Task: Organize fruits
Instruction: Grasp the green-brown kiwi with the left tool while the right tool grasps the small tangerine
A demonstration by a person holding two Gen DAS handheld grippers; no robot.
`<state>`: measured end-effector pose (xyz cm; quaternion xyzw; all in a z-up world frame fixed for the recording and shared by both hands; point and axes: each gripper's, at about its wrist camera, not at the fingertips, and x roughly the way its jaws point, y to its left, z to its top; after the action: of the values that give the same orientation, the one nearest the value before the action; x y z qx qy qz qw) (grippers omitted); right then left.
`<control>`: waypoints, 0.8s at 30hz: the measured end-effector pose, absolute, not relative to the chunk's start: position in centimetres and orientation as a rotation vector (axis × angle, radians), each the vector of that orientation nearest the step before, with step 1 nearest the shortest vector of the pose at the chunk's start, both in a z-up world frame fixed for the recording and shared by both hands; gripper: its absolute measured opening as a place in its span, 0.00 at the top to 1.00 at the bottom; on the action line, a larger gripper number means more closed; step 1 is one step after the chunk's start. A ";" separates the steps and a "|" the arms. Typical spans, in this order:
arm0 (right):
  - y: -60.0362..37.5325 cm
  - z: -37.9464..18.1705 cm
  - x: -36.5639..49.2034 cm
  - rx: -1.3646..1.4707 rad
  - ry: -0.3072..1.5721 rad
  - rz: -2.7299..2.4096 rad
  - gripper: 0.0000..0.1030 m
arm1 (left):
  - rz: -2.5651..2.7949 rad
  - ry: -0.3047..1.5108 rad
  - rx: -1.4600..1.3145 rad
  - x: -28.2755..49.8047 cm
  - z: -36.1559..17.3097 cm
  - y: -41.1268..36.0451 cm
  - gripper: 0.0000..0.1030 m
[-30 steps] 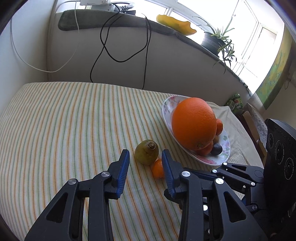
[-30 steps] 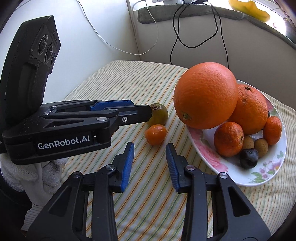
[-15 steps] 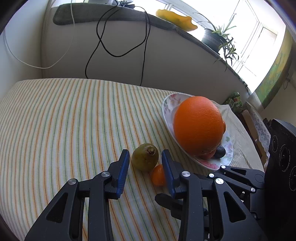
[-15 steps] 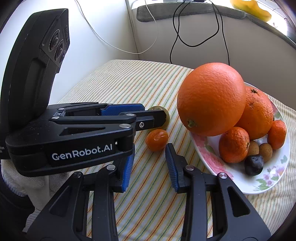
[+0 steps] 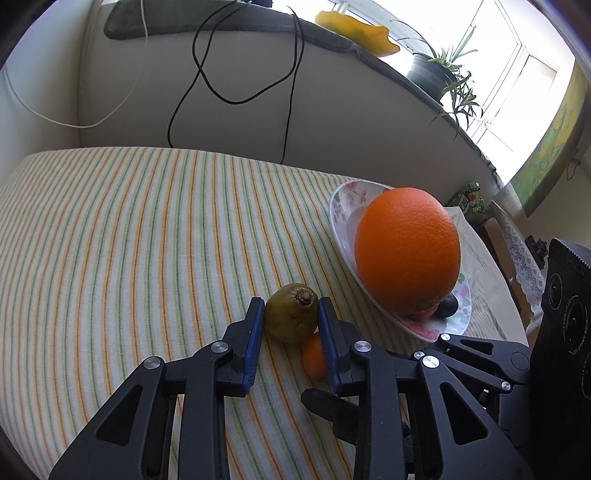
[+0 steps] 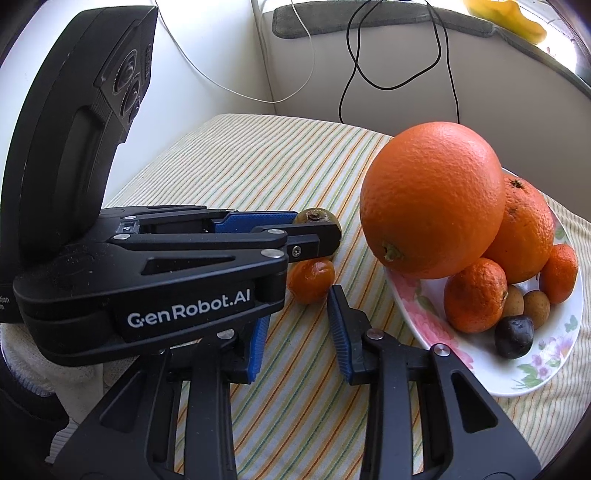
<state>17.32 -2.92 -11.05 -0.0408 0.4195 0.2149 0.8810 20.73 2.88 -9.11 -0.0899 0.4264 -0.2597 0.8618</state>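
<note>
A green-brown fruit [image 5: 291, 317] rests on the striped cloth, and my left gripper [image 5: 291, 326] is shut on it, with a blue pad against each side. A small tangerine [image 5: 314, 356] lies just behind the fruit, touching it. In the right wrist view the left gripper [image 6: 306, 229] covers most of the green-brown fruit [image 6: 314, 216]. My right gripper [image 6: 299, 314] is open, and the small tangerine [image 6: 310, 280] sits just ahead of its fingertips. The flowered plate [image 6: 535, 373] to the right holds a big orange [image 6: 432, 199] and several smaller fruits.
The striped cloth [image 5: 147, 240] stretches away to the left. Behind it rises a beige wall with black cables [image 5: 288, 92] hanging down. A potted plant [image 5: 436, 70] and a yellow dish [image 5: 354, 29] stand on the sill. The plate [image 5: 341, 206] lies close on the right.
My left gripper moved forward around the green-brown fruit and narrowed onto it. My right gripper crept closer to the small tangerine and stays open.
</note>
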 end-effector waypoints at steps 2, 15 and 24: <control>-2.8 -11.1 17.4 -0.088 0.874 0.442 0.71 | -0.542 0.893 -0.200 20.8 -9.2 3.1 0.74; -2.9 -11.2 18.1 -0.091 0.868 0.436 0.78 | -0.506 0.876 -0.246 20.6 -9.1 4.9 0.74; -3.7 -10.6 16.7 -0.097 0.826 0.469 0.78 | -0.479 0.849 -0.254 19.2 -8.3 6.5 0.74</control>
<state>16.66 -3.70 -10.59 -0.0466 0.3974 0.2257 0.8882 19.17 6.47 -8.34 -0.1215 0.4070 -0.2293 0.8758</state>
